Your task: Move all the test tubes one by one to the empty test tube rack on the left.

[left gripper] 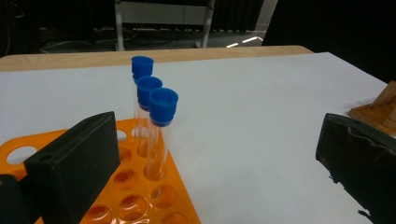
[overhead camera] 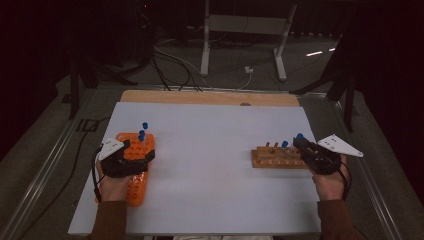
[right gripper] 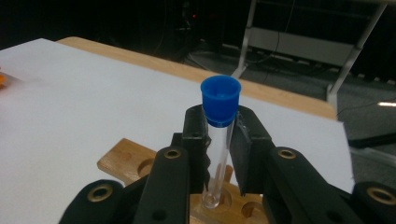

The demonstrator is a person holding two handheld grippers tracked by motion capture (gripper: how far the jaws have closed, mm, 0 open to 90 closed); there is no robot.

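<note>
Right gripper (right gripper: 218, 140): I have its jaws closed on a clear test tube (right gripper: 215, 154) with a blue cap (right gripper: 220, 100); the pads clamp the glass just under the cap.
Held tube: upright, its round bottom just above a hole of the wooden rack (overhead camera: 272, 156), whether touching I cannot tell.
Wooden rack: near the right edge of the white table (overhead camera: 210, 150); other tubes stand in it.
Left gripper (overhead camera: 131, 161): my jaws stand wide apart with nothing between them, over the orange rack (left gripper: 140, 186).
Orange rack: near the table's left edge.
Orange rack contents: three blue-capped tubes (left gripper: 159, 135) upright in a row at its far end; the nearer holes are open.
</note>
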